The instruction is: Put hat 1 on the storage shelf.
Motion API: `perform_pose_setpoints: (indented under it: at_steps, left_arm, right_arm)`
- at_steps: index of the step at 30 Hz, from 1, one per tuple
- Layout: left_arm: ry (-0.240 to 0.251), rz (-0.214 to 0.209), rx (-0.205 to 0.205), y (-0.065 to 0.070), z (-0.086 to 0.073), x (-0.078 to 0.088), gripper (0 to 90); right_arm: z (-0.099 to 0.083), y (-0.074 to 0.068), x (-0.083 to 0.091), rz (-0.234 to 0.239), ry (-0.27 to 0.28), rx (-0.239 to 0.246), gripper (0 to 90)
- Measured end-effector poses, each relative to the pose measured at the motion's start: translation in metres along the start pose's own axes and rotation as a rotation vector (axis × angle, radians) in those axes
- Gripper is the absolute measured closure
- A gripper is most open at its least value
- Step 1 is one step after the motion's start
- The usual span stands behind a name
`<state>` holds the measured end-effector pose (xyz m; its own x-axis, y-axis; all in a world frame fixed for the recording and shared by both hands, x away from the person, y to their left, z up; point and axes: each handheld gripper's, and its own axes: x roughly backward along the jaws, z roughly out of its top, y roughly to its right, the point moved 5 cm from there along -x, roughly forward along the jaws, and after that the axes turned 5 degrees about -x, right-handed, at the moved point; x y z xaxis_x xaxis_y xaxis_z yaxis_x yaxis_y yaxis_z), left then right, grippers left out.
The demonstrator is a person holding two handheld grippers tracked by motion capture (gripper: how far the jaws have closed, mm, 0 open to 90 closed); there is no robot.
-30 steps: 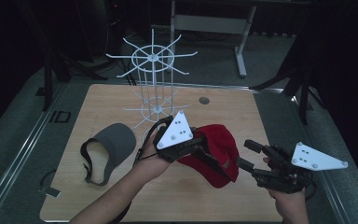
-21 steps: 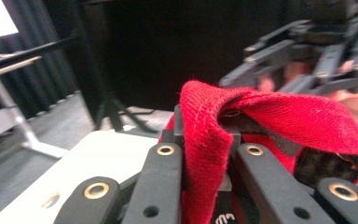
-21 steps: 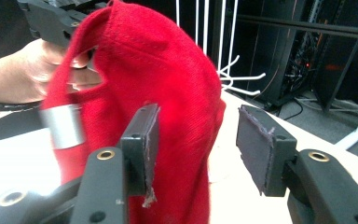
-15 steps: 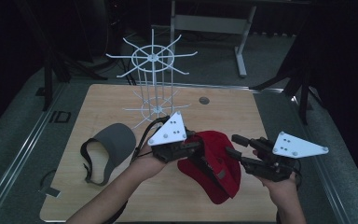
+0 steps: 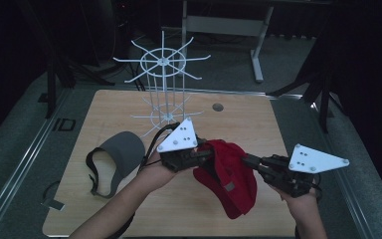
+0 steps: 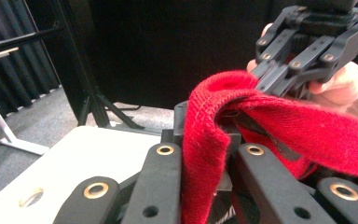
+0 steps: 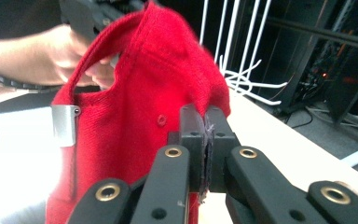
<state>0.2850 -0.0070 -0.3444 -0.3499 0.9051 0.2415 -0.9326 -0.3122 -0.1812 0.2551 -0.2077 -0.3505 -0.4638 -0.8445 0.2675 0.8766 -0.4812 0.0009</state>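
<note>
A red cap [image 5: 229, 181] hangs above the wooden table [image 5: 238, 119], stretched between both grippers. My left gripper [image 5: 205, 155] is shut on one side of its rim, and the red cloth [image 6: 200, 154] is pinched between the jaws in the left gripper view. My right gripper [image 5: 247, 161] has just been closing and now stands shut on the opposite edge of the cap. In the right gripper view [image 7: 204, 135] a thin strip of cloth sits between its pads. The cap's back [image 7: 135, 93] shows there with a metal strap buckle [image 7: 65, 123].
A grey cap [image 5: 122, 149] with a strap lies on the table at the left. A white wire rack [image 5: 163, 89] with radiating hooks stands at the back middle. A small round hole [image 5: 218, 107] marks the table's far side. Dark stands and desk legs surround the table.
The right gripper moved left to the cap and its jaws closed on the cap's edge. The cap now hangs between both grippers, turned more on edge. The left gripper kept its grip.
</note>
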Motion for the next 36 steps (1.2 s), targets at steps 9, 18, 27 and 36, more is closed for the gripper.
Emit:
perform_pose_setpoints:
  at_steps: [9,18,27,36]
  left_arm:
    - [-0.001,-0.005,-0.033,0.001,0.0,-0.001,84.1]
    - [-0.033,-0.018,0.011,0.001,-0.006,0.0,53.9]
    - [-0.035,0.025,-0.011,0.004,-0.012,0.013,46.5]
    - [-0.01,0.089,0.005,0.003,-0.02,0.033,41.5]
  right_arm:
    - [0.01,0.003,0.006,-0.011,0.07,-0.035,88.9]
    - [0.014,0.01,0.007,-0.058,0.068,-0.077,88.9]
    - [0.016,0.011,0.009,-0.062,0.072,-0.092,88.8]
    - [0.016,0.01,0.008,-0.073,0.062,-0.091,88.8]
